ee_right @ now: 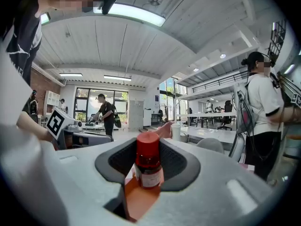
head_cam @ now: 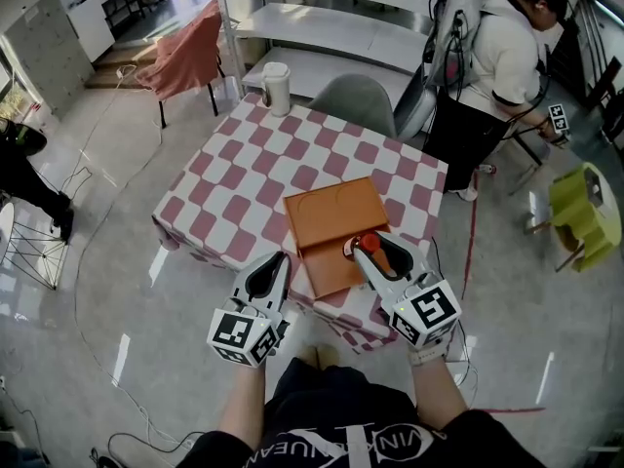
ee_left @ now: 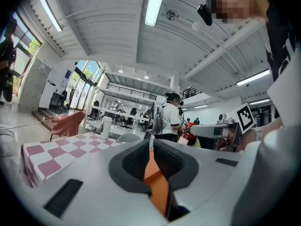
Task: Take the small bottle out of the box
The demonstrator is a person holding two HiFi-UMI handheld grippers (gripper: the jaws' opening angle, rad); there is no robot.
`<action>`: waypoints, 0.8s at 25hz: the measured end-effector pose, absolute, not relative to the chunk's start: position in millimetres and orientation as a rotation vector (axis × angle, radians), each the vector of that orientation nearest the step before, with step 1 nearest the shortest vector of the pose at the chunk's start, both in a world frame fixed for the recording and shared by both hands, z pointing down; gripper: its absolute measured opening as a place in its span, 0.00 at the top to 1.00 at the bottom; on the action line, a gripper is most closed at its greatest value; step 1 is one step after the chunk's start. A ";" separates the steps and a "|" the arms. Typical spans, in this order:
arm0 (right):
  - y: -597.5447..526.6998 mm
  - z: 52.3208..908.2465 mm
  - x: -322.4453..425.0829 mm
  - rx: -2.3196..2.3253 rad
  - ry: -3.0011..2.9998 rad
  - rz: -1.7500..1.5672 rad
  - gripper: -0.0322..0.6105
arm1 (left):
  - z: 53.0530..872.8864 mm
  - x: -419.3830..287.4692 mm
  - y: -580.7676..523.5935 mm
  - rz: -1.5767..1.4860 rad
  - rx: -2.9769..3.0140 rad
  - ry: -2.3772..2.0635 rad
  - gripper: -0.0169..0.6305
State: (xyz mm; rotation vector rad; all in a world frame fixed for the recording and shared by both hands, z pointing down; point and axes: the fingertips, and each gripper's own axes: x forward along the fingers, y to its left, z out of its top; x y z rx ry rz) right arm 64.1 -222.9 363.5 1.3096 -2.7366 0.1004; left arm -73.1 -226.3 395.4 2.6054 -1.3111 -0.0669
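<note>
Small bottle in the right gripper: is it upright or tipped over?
Upright. In the right gripper view the small bottle stands between the jaws of the right gripper, red cap on top, label below.

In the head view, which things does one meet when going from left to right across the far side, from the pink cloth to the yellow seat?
pink cloth → cup → grey chair → person → yellow seat

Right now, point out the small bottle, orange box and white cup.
small bottle (ee_right: pixel 147 149), right gripper view, on its red cap.
orange box (head_cam: pixel 334 214), head view, on its flat top panel.
white cup (head_cam: pixel 277 90), head view, on its side wall.
</note>
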 end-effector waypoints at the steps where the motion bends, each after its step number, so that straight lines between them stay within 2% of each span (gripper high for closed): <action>1: -222.8 362.6 65.0 1.319 -2.733 0.102 0.73 | 394.5 -74.0 -226.0 -0.071 2.605 -1.312 0.92; 20: -221.8 345.3 71.3 1.360 -2.748 0.071 0.73 | 377.5 -81.0 -225.4 -0.104 2.630 -1.339 0.92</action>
